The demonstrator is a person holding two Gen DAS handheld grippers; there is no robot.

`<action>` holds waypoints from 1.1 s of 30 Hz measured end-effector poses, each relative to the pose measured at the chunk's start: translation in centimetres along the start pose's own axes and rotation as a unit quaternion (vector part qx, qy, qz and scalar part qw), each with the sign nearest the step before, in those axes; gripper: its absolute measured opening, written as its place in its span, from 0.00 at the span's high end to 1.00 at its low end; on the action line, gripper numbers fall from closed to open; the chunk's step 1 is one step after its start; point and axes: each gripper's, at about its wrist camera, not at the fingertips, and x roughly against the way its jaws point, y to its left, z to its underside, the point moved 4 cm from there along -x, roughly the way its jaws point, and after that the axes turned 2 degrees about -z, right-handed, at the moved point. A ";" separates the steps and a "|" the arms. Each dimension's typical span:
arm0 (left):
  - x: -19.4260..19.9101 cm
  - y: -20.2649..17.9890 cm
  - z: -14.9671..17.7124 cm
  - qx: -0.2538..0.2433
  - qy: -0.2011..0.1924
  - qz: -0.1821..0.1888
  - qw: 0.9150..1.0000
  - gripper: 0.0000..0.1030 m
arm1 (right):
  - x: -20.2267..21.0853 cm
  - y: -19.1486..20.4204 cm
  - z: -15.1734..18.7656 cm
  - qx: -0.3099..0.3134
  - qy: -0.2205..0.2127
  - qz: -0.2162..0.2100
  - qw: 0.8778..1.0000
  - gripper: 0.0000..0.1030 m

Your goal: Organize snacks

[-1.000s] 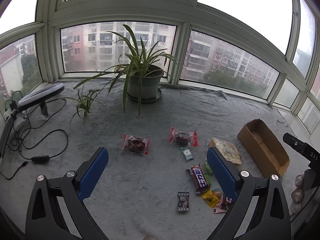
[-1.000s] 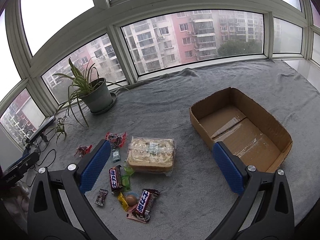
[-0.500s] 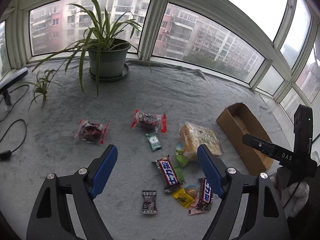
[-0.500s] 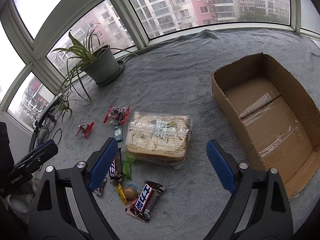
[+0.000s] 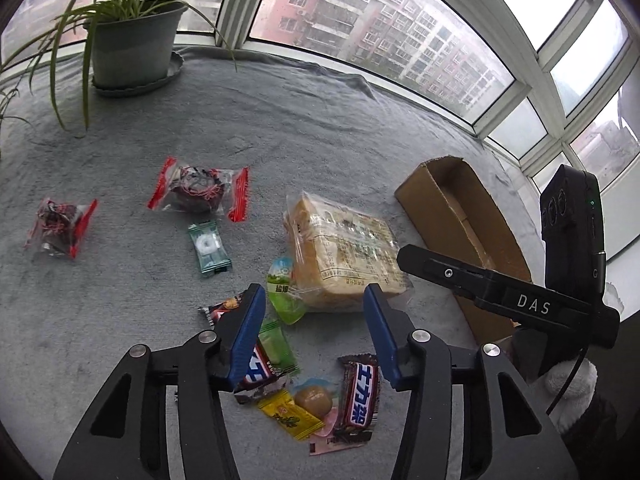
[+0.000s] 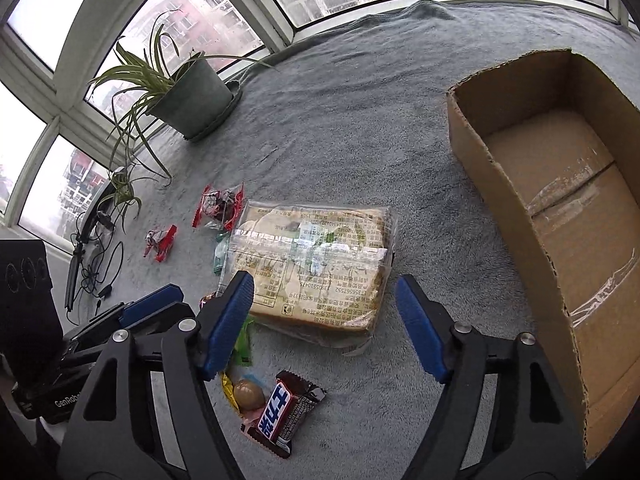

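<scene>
Grey-blanketed bench (image 5: 320, 128) beneath bay windows (image 5: 380, 28), potted plant (image 5: 132, 40), cardboard box (image 6: 560, 208), bagged bread (image 6: 316, 264), "DAS" on right claw (image 6: 324, 300), closing, empty, left claw (image 5: 314, 312) closing, empty.

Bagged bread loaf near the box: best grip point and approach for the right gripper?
Take the bread loaf across its near, narrow end, coming down from above. It lies flat on the grey cloth, and that end faces the right gripper, whose closing jaws already stand either side of it, not yet touching. The loose wrapper looks slippery, so pinch the loaf's body, not the film. The cardboard box sits clear alongside.
</scene>
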 end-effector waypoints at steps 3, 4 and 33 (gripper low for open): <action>-1.2 0.1 -0.3 0.006 0.011 0.007 1.000 0.56 | -0.6 -0.2 -0.3 -0.011 0.007 -0.003 1.000 0.27; -1.6 0.2 -0.4 0.011 0.016 0.013 1.000 0.58 | -0.8 -0.3 -0.3 -0.014 0.010 -0.007 1.000 0.30; -3.1 -1.0 -0.8 -0.026 0.015 -0.003 1.000 0.69 | -1.3 -0.2 -1.0 -0.033 0.014 -0.031 0.999 0.46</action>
